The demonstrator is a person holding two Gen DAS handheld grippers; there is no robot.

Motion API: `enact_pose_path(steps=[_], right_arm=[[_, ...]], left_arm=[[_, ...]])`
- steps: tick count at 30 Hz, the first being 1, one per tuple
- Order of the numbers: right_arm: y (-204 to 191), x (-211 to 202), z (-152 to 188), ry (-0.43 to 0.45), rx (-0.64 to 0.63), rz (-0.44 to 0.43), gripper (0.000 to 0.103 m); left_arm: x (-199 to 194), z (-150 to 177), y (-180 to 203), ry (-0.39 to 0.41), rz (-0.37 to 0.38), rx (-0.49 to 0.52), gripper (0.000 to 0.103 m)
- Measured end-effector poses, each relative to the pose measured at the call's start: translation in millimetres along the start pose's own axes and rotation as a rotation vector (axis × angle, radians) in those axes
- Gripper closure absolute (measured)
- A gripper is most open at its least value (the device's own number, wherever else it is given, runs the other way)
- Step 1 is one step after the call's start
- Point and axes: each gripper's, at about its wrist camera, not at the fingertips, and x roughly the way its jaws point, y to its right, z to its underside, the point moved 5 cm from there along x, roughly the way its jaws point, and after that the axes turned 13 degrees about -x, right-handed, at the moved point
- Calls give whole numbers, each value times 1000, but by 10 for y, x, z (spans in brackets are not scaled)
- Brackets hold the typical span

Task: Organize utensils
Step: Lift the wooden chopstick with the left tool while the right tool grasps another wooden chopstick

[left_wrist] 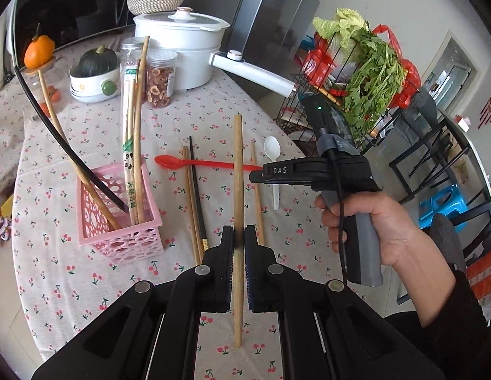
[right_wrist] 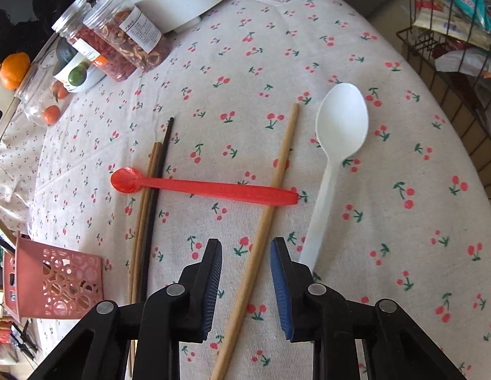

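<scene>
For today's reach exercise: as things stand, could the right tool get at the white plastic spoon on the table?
Probably yes. The right tool is open and holds nothing, and the white plastic spoon lies uncovered on the cherry-print tablecloth just beside it. A wooden chopstick lies between its fingers.

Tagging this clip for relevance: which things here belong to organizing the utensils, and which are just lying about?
Job:
- left claw, shut on a light wooden chopstick
- right claw, open
- pink perforated plastic basket
- red plastic spoon
- white plastic spoon
- black chopstick

Lying about:
- white lidded pot
- clear jars of dried food
- dark green squash
</scene>
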Motion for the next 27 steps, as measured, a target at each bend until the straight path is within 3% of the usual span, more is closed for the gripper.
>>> enact_pose_path(steps=[8,12,16,20,27], right_arm=[[-135,264,-101,-30,-98,202,80],[-187,277,-58,-50,-122,240,81],[-245,236,93,-83,-140,156,95],[-287,131,316,-117,-96,31,96],[-471,-348,639,-78,-122,-105,96]], left_arm=[[-150,5,-237,5,17,-44,97],[-242,20,-378,20,5,-50,97],[-328,75,-453,31,3,-55,97],[-419,119,-435,46,7,-44,97],[-551,186,-442,67,12,-43,97]])
